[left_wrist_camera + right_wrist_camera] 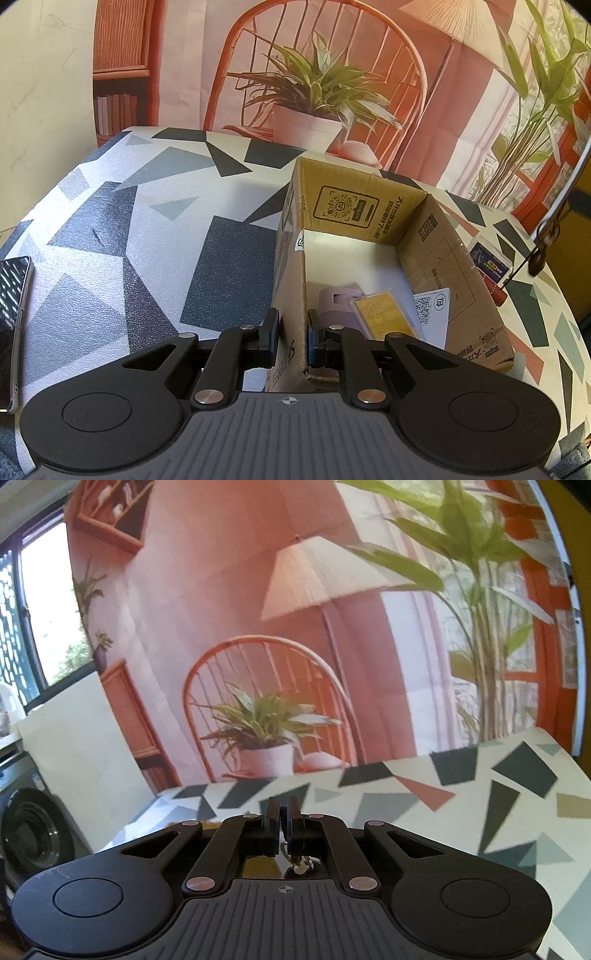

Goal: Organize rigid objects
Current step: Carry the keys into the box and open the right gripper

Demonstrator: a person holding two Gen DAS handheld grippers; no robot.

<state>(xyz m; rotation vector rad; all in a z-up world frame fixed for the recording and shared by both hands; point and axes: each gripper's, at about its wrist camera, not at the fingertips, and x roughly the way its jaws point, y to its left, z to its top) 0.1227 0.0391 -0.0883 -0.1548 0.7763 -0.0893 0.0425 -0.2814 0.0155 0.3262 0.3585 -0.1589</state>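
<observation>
My left gripper (292,332) is shut on the near left wall of an open cardboard box (369,206) that stands on the patterned table. Inside the box lie a lilac object (338,301), a gold rectangular case (384,314) and a white QR card (434,308). My right gripper (283,821) is shut on a thin curved metal-and-cord item (295,864) that hangs below the fingers; it is raised above the table. In the left wrist view a dangling dark item with a red end (537,258) hangs at the right, over the table.
A phone (13,317) lies at the table's left edge. A blue and yellow card pack (491,258) lies right of the box. A printed backdrop of chair, plant and lamp stands behind the table (480,797). A washing machine (29,830) is at far left.
</observation>
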